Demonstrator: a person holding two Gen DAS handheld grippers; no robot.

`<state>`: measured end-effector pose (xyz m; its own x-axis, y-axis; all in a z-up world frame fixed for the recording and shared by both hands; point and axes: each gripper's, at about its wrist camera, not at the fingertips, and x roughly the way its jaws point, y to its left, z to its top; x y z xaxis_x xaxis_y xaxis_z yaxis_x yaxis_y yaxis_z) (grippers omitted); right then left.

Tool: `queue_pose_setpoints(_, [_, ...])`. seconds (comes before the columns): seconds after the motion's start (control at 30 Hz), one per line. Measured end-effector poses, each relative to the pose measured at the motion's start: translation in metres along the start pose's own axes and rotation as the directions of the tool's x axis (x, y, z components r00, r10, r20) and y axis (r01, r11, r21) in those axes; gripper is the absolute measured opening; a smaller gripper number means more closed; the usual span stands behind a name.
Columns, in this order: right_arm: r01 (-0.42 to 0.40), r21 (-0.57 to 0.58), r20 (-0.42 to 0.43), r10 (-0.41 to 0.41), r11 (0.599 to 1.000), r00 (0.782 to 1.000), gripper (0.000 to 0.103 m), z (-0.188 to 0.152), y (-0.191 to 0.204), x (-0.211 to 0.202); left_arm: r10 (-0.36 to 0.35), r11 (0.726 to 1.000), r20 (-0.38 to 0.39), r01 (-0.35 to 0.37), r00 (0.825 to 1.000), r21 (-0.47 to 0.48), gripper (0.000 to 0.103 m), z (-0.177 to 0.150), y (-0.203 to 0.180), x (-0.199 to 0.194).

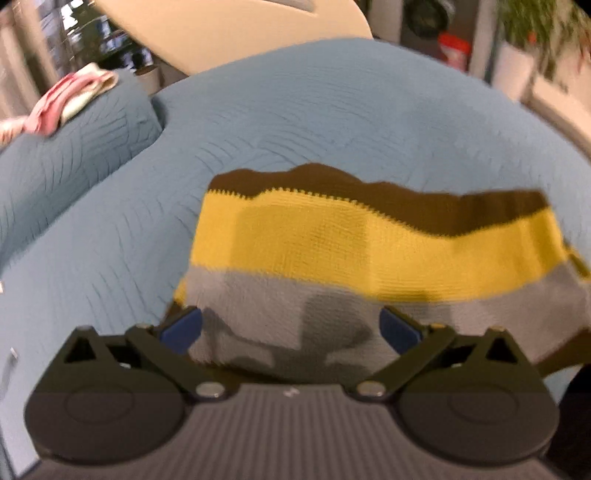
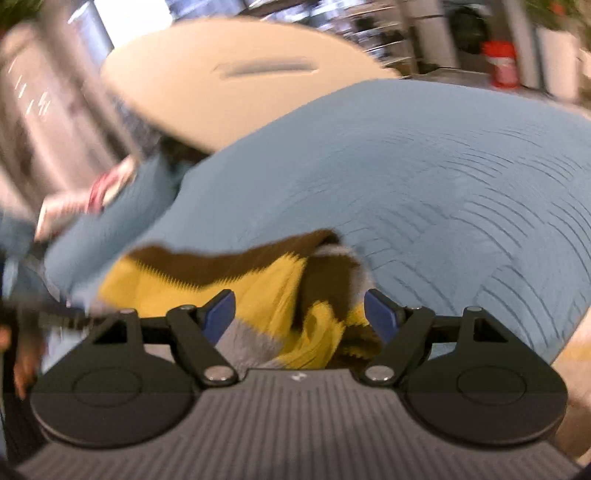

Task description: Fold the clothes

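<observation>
A knitted garment with brown, yellow and grey stripes [image 1: 369, 251] lies folded on a blue-grey quilted cushion [image 1: 332, 122]. My left gripper [image 1: 291, 326] is open, its blue pads [image 1: 183, 328] spread wide over the garment's grey near edge. In the right wrist view the same garment [image 2: 255, 291] is bunched, with a folded brown and yellow part at its right end. My right gripper [image 2: 299, 314] is open, its blue pads [image 2: 380, 317] on either side of that bunched part. Both views are blurred.
A second blue cushion [image 1: 70, 155] lies at the left with a pink and white cloth [image 1: 70, 99] on it. A beige round table [image 2: 236, 81] stands behind the cushion. A red container [image 2: 500, 64] and plants [image 1: 535, 29] are at the far right.
</observation>
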<state>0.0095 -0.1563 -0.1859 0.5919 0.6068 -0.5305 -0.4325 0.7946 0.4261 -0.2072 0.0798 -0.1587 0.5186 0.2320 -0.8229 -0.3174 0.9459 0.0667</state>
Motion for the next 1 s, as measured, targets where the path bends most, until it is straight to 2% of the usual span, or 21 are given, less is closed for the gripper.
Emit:
queue_pose_setpoints(0.13, [-0.019,0.033,-0.028,0.020,0.999,0.999,0.079,-0.001,-0.005,0.010,0.061,0.997,0.005,-0.061,0.998,0.037,0.103,-0.003,-0.011,0.002])
queue_pose_setpoints(0.23, [0.004,0.041,-0.049,-0.002,0.999,0.999,0.079,0.000,-0.005,0.018,0.018,0.999,0.007,-0.019,1.000,0.032,0.103,0.000,-0.010,0.005])
queue_pose_setpoints(0.4, [0.025,0.119,-0.060,-0.018,0.993,0.998,0.079,-0.004,-0.021,0.017,-0.002,1.000,-0.004,0.002,1.000,-0.022,0.103,0.000,-0.003,0.005])
queue_pose_setpoints(0.57, [-0.018,0.185,-0.048,0.027,0.983,0.998,0.079,0.013,-0.053,0.044,-0.040,0.999,0.006,0.040,0.999,-0.026,0.103,-0.005,0.000,0.001])
queue_pose_setpoints(0.6, [-0.033,0.208,-0.047,0.043,0.977,0.998,0.080,0.015,-0.062,0.051,-0.050,0.998,0.007,0.050,0.999,-0.028,0.103,-0.006,0.003,0.001])
queue_pose_setpoints(0.67, [-0.097,0.322,-0.065,0.125,0.942,0.990,0.081,0.016,-0.087,0.074,-0.062,0.997,0.015,0.063,0.998,-0.037,0.103,-0.007,0.008,0.001])
queue_pose_setpoints(0.73, [-0.165,0.401,-0.078,0.213,0.901,0.974,0.081,0.015,-0.102,0.090,-0.087,0.995,0.038,0.089,0.995,-0.051,0.103,-0.007,0.011,-0.003])
queue_pose_setpoints(0.83, [-0.218,0.386,-0.063,0.261,0.897,0.963,0.081,0.017,-0.104,0.101,-0.134,0.989,0.074,0.138,0.988,-0.058,0.103,-0.007,0.016,-0.010])
queue_pose_setpoints(0.93, [-0.263,0.351,-0.058,0.302,0.898,0.952,0.081,0.018,-0.103,0.109,-0.211,0.974,0.113,0.219,0.971,-0.064,0.103,0.007,0.030,-0.012])
queue_pose_setpoints(0.97, [-0.281,0.343,-0.062,0.320,0.897,0.946,0.081,0.018,-0.102,0.112,-0.217,0.973,0.119,0.224,0.969,-0.054,0.103,0.016,0.038,-0.009])
queue_pose_setpoints(1.0, [-0.298,0.336,-0.066,0.337,0.894,0.939,0.081,0.018,-0.100,0.114,-0.194,0.979,0.115,0.200,0.974,-0.048,0.103,0.028,0.048,-0.002])
